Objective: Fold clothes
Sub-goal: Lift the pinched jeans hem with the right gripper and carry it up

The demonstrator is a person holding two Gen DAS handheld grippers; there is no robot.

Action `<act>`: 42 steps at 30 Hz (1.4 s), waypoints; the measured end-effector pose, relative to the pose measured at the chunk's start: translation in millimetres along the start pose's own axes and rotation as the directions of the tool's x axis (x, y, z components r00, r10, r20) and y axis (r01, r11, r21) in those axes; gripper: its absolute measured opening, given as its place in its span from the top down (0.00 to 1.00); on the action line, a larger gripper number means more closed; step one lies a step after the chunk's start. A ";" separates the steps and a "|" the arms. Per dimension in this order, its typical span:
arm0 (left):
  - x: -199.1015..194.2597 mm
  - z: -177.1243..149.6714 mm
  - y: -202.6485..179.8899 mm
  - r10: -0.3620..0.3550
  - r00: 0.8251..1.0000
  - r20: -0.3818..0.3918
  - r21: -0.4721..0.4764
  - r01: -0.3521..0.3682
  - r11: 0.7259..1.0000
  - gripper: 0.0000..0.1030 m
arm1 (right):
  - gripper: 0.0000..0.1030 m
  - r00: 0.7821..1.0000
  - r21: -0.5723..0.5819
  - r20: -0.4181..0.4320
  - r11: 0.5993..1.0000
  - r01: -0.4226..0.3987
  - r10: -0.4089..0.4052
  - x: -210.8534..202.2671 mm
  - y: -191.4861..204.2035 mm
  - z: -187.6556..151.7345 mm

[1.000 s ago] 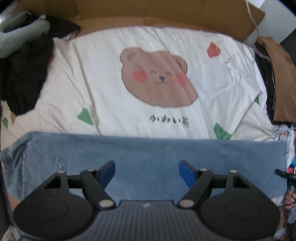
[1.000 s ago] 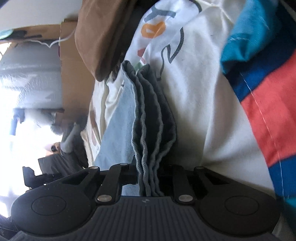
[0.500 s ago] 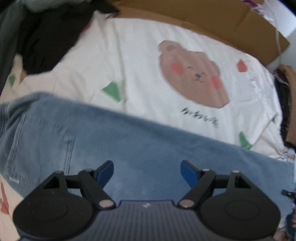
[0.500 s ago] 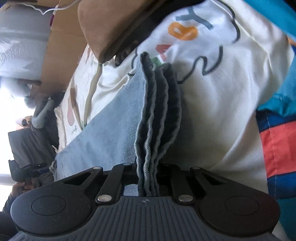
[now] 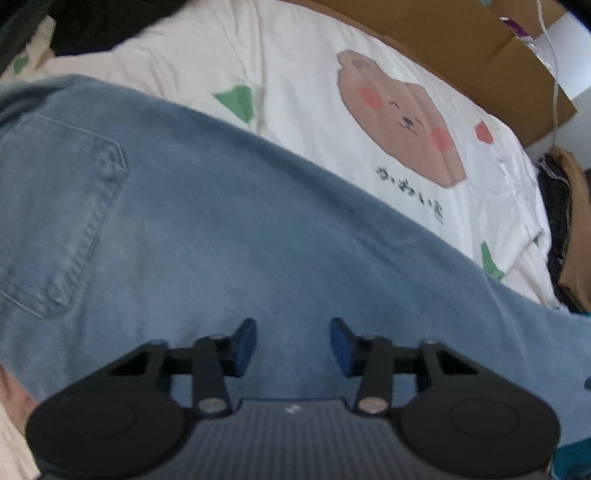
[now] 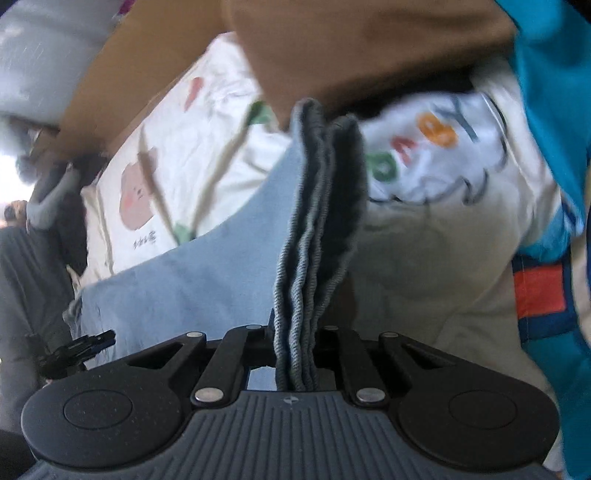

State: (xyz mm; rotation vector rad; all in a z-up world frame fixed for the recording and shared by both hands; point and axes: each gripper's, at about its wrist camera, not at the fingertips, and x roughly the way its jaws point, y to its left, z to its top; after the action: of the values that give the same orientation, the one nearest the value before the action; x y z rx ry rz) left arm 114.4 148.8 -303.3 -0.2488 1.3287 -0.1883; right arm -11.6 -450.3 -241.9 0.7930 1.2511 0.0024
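While the right gripper (image 6: 295, 354) is clamped tight on the bunched hem end of the blue jeans (image 5: 229, 236), the left gripper (image 5: 293, 345) hangs over the middle of the same jeans with its fingers spread wide and nothing between the blue pads (image 5: 245, 345).

Right wrist view: several stacked denim edges (image 6: 314, 236) run upright between the closed fingers, ribbed stitching visible. The rest of the leg trails off to the left, flat and pale blue. The left gripper (image 6: 79, 349) shows small at the far left edge, near the other end of the denim.

Left wrist view: jeans lie flat across a white bear-print sheet (image 5: 369, 74), running diagonally from upper left to lower right. Back pocket (image 5: 62, 218) faces up at the left. Whether the pads touch the fabric I can't tell.

Surroundings: brown cardboard (image 5: 461, 44) behind the sheet, a brown garment (image 5: 576, 229) on a dark pile at right. A white cloth with coloured letters (image 6: 436, 155) and a teal, red and navy cloth (image 6: 546, 184) sit just beside the gripped hems. Dark clothes (image 5: 92, 22) sit at upper left.
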 end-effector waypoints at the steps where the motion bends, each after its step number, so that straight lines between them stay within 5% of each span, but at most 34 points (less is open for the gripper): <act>1: -0.3 -1.8 -0.6 -0.011 1.000 0.000 0.009 0.011 1.000 0.64 | 0.93 1.000 -0.019 -0.003 1.000 0.011 -0.011 -4.4 11.3 3.9; 8: -20.7 21.9 14.2 -0.080 0.996 0.043 0.058 0.077 0.995 0.70 | 0.93 0.997 -0.142 -0.016 0.988 0.067 -0.070 -27.0 100.5 35.5; 13: -60.7 58.7 36.6 -0.082 0.989 0.124 0.159 0.061 0.985 0.69 | 0.93 0.996 -0.272 0.007 0.958 0.087 -0.089 -43.2 173.4 51.0; 18: -85.0 67.6 50.6 -0.114 0.986 0.119 0.248 0.082 0.965 0.69 | 0.93 0.998 -0.306 0.036 0.950 0.068 -0.060 -60.1 228.8 58.5; 26: -62.5 7.4 52.8 -0.212 0.977 -0.016 0.297 0.207 0.932 0.69 | 0.93 0.998 -0.359 0.050 0.932 0.041 -0.025 -80.3 297.1 46.0; 34: -2.0 -51.7 24.3 -0.297 0.942 -0.156 0.273 0.330 0.904 0.69 | 0.93 0.997 -0.370 0.080 0.928 0.043 -0.014 -102.4 343.0 29.5; 42: 33.6 -51.4 2.8 -0.319 0.933 -0.167 0.267 0.354 0.896 0.69 | 0.93 0.998 -0.399 0.066 0.916 0.046 -0.021 -101.4 373.9 20.6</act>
State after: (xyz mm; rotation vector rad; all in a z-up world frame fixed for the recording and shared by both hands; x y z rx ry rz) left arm 72.1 138.5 -346.7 -0.2169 1.3488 -0.6995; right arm 123.6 -226.8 44.9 0.4120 1.1549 0.2008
